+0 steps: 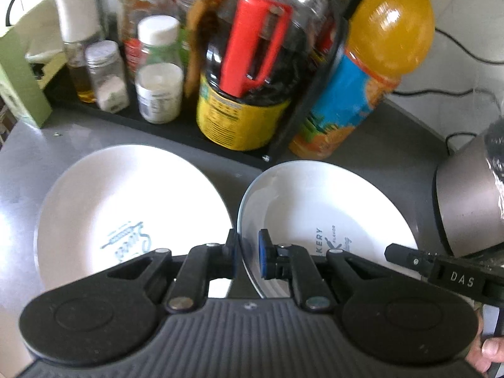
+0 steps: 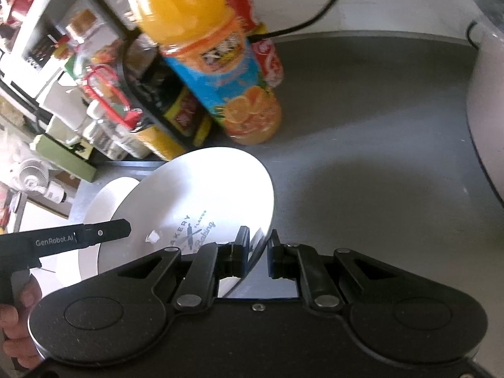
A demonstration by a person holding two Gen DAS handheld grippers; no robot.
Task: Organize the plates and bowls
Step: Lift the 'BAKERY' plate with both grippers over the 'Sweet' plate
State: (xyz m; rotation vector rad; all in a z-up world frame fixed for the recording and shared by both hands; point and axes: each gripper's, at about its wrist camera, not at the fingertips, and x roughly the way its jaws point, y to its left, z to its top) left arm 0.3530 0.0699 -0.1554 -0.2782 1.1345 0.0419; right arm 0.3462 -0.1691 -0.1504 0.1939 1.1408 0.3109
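Note:
Two white plates with blue print are in view. One plate (image 1: 126, 211) lies flat on the grey counter at the left. The other, the "Bakery" plate (image 1: 330, 217), is lifted and tilted. My left gripper (image 1: 249, 256) is shut on its left rim. My right gripper (image 2: 258, 253) is shut on its right rim (image 2: 264, 239). In the right wrist view the tilted plate (image 2: 195, 201) partly hides the flat plate (image 2: 104, 201) behind it.
A black rack (image 1: 176, 126) with spice jars, a dark sauce jug (image 1: 252, 94) and bottles stands at the back. An orange juice bottle (image 1: 371, 60) stands beside it. A grey appliance (image 1: 469, 201) sits at the right. A black cable (image 2: 315, 22) runs along the wall.

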